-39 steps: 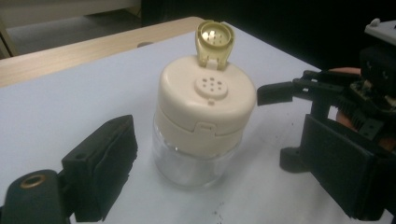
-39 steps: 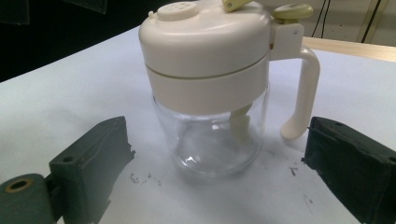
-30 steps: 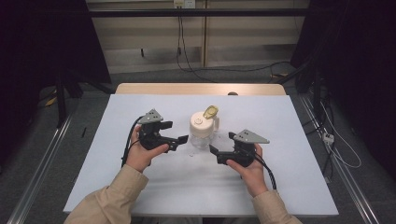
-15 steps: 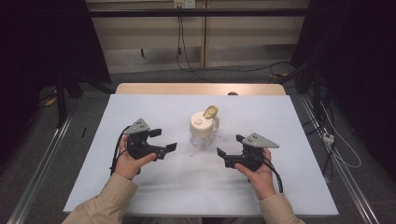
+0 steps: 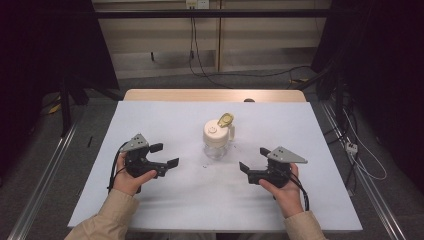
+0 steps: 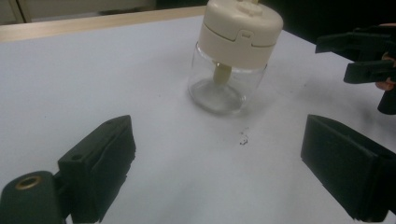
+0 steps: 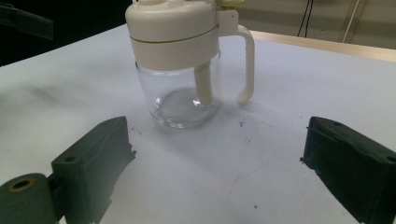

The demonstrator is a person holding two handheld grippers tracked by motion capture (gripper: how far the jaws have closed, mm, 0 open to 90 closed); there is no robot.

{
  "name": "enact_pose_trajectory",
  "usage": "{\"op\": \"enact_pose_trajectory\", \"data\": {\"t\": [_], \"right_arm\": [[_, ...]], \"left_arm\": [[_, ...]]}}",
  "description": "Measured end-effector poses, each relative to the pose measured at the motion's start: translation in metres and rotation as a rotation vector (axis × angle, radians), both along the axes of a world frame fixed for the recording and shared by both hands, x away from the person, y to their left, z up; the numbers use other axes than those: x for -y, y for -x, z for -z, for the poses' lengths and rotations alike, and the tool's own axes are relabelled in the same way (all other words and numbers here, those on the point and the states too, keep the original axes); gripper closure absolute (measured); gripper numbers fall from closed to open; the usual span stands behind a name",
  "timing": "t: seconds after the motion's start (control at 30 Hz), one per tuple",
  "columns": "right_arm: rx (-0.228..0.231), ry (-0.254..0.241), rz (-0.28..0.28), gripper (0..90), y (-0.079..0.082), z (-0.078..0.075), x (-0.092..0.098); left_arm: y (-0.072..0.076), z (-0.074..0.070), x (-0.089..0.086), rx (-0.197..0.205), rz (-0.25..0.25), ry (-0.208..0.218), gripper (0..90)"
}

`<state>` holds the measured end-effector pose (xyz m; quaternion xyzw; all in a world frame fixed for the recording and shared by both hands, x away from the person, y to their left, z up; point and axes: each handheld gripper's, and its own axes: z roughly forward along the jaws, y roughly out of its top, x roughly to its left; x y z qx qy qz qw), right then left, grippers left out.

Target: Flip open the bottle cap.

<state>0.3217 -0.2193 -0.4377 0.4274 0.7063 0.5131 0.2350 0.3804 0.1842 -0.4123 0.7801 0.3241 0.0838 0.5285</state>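
While the wide white rectangular table sheet [image 5: 165, 125] takes up the middle of the high view, a strip of pale wooden tabletop [image 5: 215, 95] shows along its upper edge. At the centre of that view stands the clear glass jar with a cream plastic lid and side handle [image 5: 217, 137], upright and touched by neither tool (its yellowish flip tab is raised at the top). Lower left of the high view, the left black two-jaw gripper [image 5: 164, 155] rests in a hand, jaws spread wide, well apart from the jar. Lower right, the right black two-jaw gripper [image 5: 252, 159] is likewise held with jaws spread and nothing between them. A cream tube [image 7: 204, 84] hangs inside the glass in the right gripper view. Small dark specks [image 6: 243, 136] lie on the sheet just beside the jar's base.
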Motion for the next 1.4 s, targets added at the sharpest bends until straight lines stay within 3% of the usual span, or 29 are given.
{"op": "enact_pose_trajectory", "data": {"t": [0.53, 0.7, 1.4], "right_arm": [[0.005, 0.033, 0.017, 6.7, 0.015, 0.003, 0.022], [0.001, 0.028, 0.029, 7.0, 0.018, 0.006, 0.031], [0.012, 0.056, 0.056, 7.4, 0.038, 0.007, 0.053]], "left_arm": [[0.011, 0.011, -0.026, -0.014, -0.042, -0.016, 9.6], [0.015, 0.011, -0.03, -0.001, -0.045, -0.023, 9.6], [0.021, 0.018, -0.044, -0.013, -0.072, -0.041, 9.7]]}}
